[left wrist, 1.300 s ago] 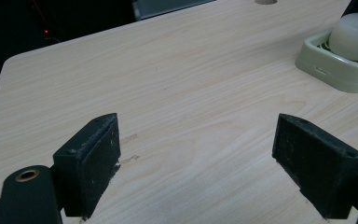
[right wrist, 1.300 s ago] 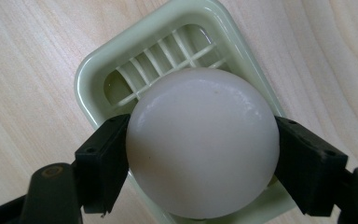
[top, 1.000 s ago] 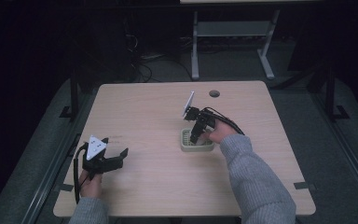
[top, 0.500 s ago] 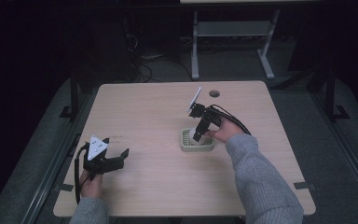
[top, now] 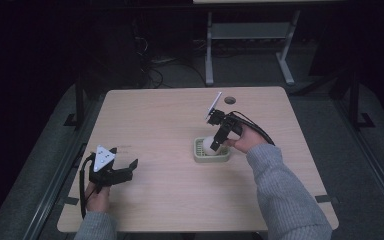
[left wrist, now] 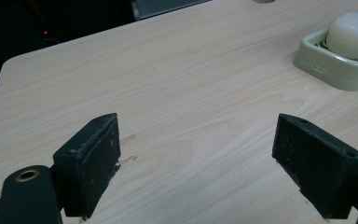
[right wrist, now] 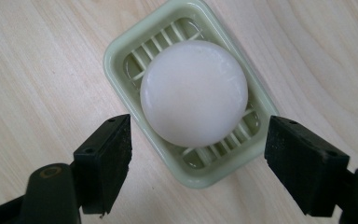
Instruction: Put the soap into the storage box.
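Pale green plastic forms the slatted soap dish (top: 211, 151), which sits on the light wooden table (top: 170, 125) a little toward the person's right of its middle, and serves here as the landmark. A round white bar of soap (right wrist: 194, 92) lies in the dish on its slats, covering most of them (the ribs show only around its edge). The right gripper (right wrist: 198, 154) hangs directly above the dish and points down at it; its two black jaws are spread wide, one to each side of the soap, and touch neither the soap nor the dish rim. In the high view the right hand (top: 245, 140) holds this gripper just beyond the dish's right end, with a cable (top: 252, 125) trailing behind it. The left gripper (top: 117, 172) is well apart from the dish, near the table's front left corner, held low over the wood by the left hand (top: 97, 197). Its jaws too stand wide apart with only bare tabletop between them, and its own camera sees the dish and soap far off at the upper right.
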A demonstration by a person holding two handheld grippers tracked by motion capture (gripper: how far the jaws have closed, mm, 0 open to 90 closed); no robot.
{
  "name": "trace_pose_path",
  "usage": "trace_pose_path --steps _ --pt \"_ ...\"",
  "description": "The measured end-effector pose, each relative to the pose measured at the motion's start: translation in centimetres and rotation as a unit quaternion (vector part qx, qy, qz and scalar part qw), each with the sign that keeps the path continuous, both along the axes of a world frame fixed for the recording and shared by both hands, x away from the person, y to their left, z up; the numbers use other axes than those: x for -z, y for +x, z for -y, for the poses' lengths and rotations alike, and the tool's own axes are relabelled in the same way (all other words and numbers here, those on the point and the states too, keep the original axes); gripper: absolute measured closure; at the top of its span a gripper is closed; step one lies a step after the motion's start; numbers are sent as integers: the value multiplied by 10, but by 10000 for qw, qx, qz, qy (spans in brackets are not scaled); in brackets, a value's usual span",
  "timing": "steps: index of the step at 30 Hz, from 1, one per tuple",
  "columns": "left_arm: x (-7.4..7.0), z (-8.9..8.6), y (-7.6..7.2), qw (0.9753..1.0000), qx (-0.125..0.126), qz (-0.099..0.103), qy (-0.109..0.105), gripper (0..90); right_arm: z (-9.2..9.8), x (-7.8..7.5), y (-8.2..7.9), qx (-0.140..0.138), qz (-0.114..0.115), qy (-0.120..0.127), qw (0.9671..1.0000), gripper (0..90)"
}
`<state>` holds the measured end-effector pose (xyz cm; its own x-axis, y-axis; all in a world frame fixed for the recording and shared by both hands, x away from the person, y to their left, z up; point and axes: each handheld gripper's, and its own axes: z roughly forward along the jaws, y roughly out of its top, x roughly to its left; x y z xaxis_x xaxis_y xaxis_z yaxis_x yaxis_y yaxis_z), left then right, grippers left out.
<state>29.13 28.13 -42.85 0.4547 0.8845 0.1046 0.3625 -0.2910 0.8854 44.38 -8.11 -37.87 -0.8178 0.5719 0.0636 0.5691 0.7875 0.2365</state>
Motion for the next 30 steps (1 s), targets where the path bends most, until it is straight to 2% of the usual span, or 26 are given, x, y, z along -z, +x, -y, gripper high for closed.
trace_pose_path --steps 10,16,30 --pt "0 0 0 10000 -7 -10 10 148 13 -6 -5 39 22 57 10000 227" --pt "0 0 0 10000 -8 -3 3 148 24 -9 -10 112 19 208 9997 229" --pt "0 1 -1 10000 7 -21 44 149 43 -10 -18 241 59 239 9994 231"
